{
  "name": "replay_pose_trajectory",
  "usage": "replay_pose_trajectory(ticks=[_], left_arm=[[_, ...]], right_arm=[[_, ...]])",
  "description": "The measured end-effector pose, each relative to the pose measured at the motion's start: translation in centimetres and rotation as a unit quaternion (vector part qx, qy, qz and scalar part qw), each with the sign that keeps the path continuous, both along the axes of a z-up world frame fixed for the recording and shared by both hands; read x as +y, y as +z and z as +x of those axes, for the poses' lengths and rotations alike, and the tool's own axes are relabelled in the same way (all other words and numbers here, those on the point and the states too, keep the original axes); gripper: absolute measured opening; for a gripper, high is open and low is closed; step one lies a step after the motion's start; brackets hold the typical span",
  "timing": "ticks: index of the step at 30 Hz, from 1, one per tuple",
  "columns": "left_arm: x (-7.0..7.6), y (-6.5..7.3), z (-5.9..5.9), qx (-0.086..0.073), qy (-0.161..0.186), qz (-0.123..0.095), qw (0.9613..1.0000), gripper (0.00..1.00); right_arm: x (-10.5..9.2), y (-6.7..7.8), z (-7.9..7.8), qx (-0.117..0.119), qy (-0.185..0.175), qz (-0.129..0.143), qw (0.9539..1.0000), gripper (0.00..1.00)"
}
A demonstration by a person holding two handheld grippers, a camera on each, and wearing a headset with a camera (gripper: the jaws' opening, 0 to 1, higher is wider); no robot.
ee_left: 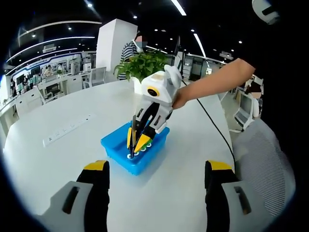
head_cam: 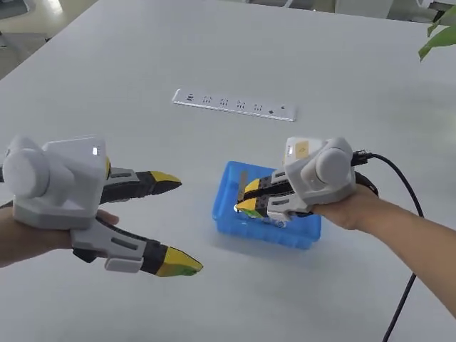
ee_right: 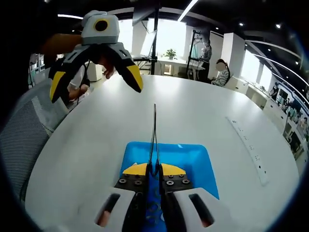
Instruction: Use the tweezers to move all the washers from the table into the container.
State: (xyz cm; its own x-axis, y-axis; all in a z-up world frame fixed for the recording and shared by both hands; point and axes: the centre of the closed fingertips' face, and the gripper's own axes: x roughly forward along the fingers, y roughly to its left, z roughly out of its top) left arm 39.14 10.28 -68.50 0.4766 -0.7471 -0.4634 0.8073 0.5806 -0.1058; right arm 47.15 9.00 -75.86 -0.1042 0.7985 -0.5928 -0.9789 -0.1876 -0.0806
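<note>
Right gripper (head_cam: 246, 203) pinches tweezers (ee_right: 154, 135) along its jaws; tips point down into the blue container (head_cam: 228, 187); left gripper (head_cam: 189, 225) spread, empty, well left.

Your light is bright and even and comes from above: the ceiling strip lights (ee_left: 178, 7) show as hard white streaks in both gripper views. In your head view the white table (head_cam: 342, 64) looks flat and slightly washed out, with only soft, faint shadows at the near side of the container (head_cam: 226, 198) and below the left gripper (head_cam: 189, 226). In your right gripper view the far windows (ee_right: 169, 36) blow out, the tweezers (ee_right: 154, 130) read sharp, and the power strip (ee_right: 248, 145) bows with the fisheye towards the right edge.
</note>
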Motion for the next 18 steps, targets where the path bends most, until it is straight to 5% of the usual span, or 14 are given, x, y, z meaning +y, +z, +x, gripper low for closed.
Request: replay_pose_trajectory(ticks=[9, 18], left_arm=[[-0.7, 0.2, 1.6, -0.005, -0.018, 0.001, 0.9998, 0.77], [-2.0, 0.2, 4.1, -0.024, -0.061, 0.031, 0.9974, 0.58]], right_arm=[[-0.3, -1.3, -0.1, 0.004, 0.006, -0.013, 0.9999, 0.08], [-0.3, -1.2, 0.0, 0.008, 0.006, -0.010, 0.9999, 0.08]])
